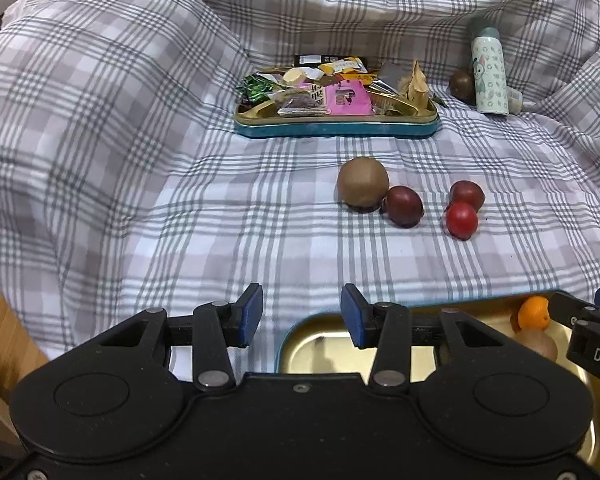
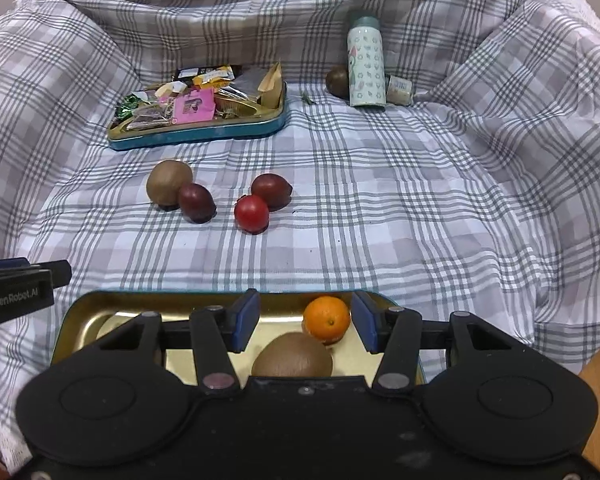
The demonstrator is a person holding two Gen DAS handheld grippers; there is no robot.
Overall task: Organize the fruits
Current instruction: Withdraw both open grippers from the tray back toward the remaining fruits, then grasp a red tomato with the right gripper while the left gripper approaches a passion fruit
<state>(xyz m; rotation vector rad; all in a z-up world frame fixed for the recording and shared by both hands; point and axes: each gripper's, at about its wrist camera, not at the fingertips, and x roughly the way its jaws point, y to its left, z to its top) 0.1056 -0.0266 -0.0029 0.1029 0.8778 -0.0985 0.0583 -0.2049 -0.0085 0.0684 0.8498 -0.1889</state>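
On the plaid cloth lie a brown kiwi (image 1: 363, 183) (image 2: 169, 181), a dark red fruit (image 1: 404, 205) (image 2: 196, 202) against it, another dark red fruit (image 1: 466, 195) (image 2: 271, 191) and a bright red fruit (image 1: 462, 220) (image 2: 252, 213). A near gold tray (image 1: 320, 340) (image 2: 84, 320) holds an orange (image 1: 533, 313) (image 2: 327, 318) and a second kiwi (image 1: 538, 344) (image 2: 292, 357). My left gripper (image 1: 301, 316) is open and empty over the tray's left rim. My right gripper (image 2: 305, 322) is open above the tray, with the orange between its fingers but untouched.
A far teal-sided tray (image 1: 336, 126) (image 2: 196, 134) is heaped with snack wrappers. A patterned bottle (image 1: 489, 74) (image 2: 365, 64) stands at the back right beside a dark round fruit (image 1: 462, 84) (image 2: 337, 81) and a small jar (image 2: 399, 89). Cloth folds rise on both sides.
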